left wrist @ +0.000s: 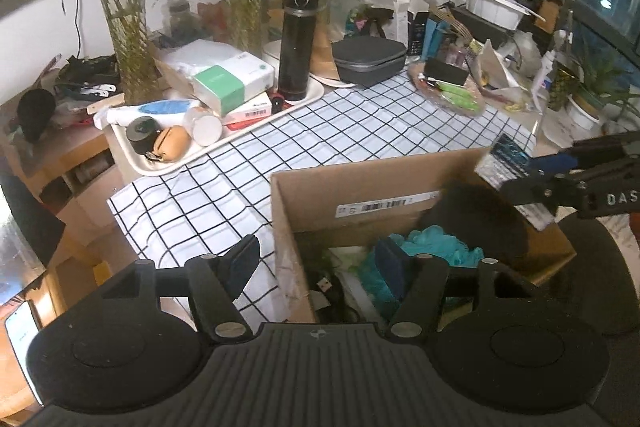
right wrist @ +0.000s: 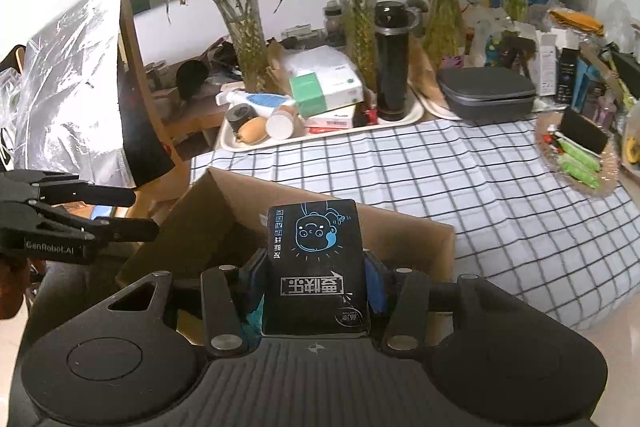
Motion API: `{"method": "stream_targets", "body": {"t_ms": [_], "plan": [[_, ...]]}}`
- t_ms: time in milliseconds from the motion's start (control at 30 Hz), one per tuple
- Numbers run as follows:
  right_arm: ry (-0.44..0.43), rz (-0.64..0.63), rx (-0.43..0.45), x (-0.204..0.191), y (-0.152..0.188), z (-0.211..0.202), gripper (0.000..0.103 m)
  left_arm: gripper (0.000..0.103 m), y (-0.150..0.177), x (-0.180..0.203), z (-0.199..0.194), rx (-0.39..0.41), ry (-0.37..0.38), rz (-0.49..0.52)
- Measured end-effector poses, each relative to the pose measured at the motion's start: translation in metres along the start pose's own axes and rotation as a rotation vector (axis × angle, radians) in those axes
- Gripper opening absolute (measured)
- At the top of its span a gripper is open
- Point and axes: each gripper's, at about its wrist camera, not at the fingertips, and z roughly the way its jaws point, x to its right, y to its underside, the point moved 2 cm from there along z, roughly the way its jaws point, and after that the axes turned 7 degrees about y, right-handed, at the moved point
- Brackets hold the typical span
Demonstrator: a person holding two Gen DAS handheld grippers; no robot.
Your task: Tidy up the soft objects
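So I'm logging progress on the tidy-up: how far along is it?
Partly done. Teal soft items already lie in the cardboard box. In hand: the right gripper holds a black packet over the box. The left gripper is open and empty. Left: dropping the packet in; nothing else soft is clearly visible.

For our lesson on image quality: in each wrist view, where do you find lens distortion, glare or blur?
Left wrist view: the tablecloth grid lines bow outward, the corners go dark, and the packet in the right gripper looks smeared. Right wrist view: the foil sheet glares white, the same grid curves, while the packet print stays sharp.
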Motion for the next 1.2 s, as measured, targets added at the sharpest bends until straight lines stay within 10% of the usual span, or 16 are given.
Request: {"method": "stream_targets", "body": {"t_ms": [200, 333, 733, 900, 1200], "plan": [[-0.110, -0.041, -0.004, -0.032, -0.018, 0.019, 0.054, 0.063, 0.010, -0.018, -0.005, 0.000, 0.005, -0.039], [-0.148, -0.041, 0.024, -0.042, -0.024, 0.024, 0.086, 0.063, 0.014, -0.020, -0.011, 0.011, 0.002, -0.048], [0.070, -0.016, 0.091, -0.014, 0.001, -0.004, 0.103, 0.066, 0.013, -0.003, -0.008, -0.023, -0.053, -0.008], [0.162, -0.002, 0.113, -0.002, 0.015, -0.016, 0.103, 0.102, 0.013, 0.008, -0.008, -0.003, -0.081, 0.010], [0.338, -0.034, 0.149, -0.002, 0.036, -0.035, 0.103, 0.103, 0.016, 0.025, -0.006, 0.011, -0.088, 0.035]]}}
